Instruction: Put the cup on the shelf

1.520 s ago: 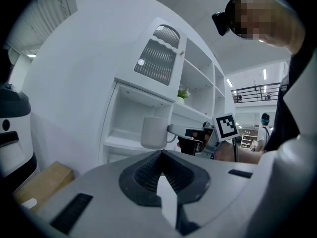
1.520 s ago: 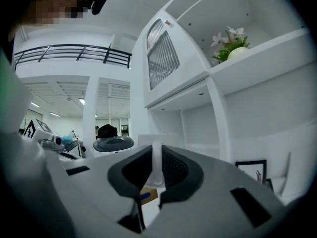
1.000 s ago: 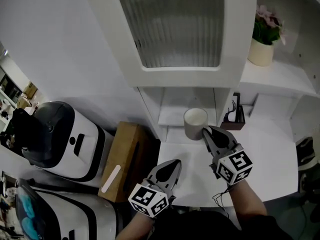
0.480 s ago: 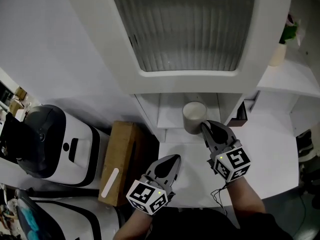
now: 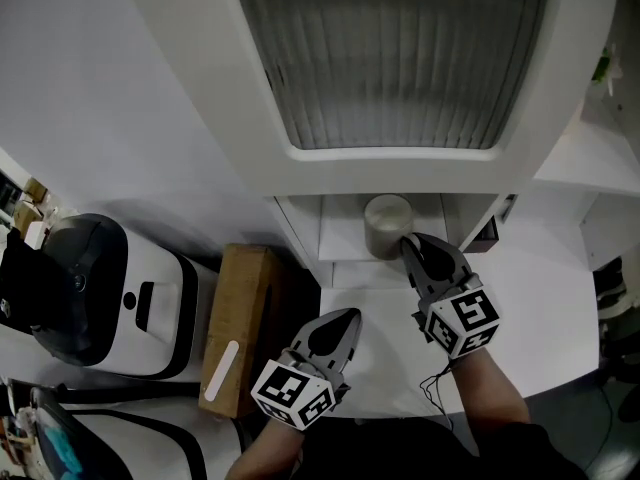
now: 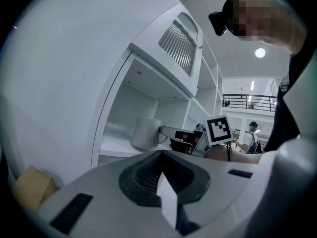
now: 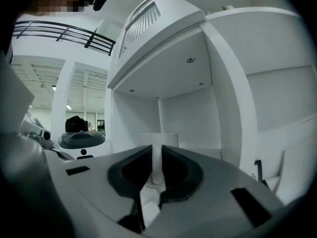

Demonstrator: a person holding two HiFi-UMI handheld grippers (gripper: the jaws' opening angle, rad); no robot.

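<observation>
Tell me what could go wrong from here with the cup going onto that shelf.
1. The right hand-held gripper holds the cup only by its thin handle, so it may swing or tilt.
2. I cannot tell whether the cup's base sits flat on the shelf; opening now could tip it.
3. The cabinet overhangs the niche, so lifting could knock the rim.

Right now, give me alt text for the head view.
The right hand-held gripper grips a white cup by its handle inside the open shelf under a ribbed cabinet door. The left hand-held gripper hangs shut above the white counter.
</observation>
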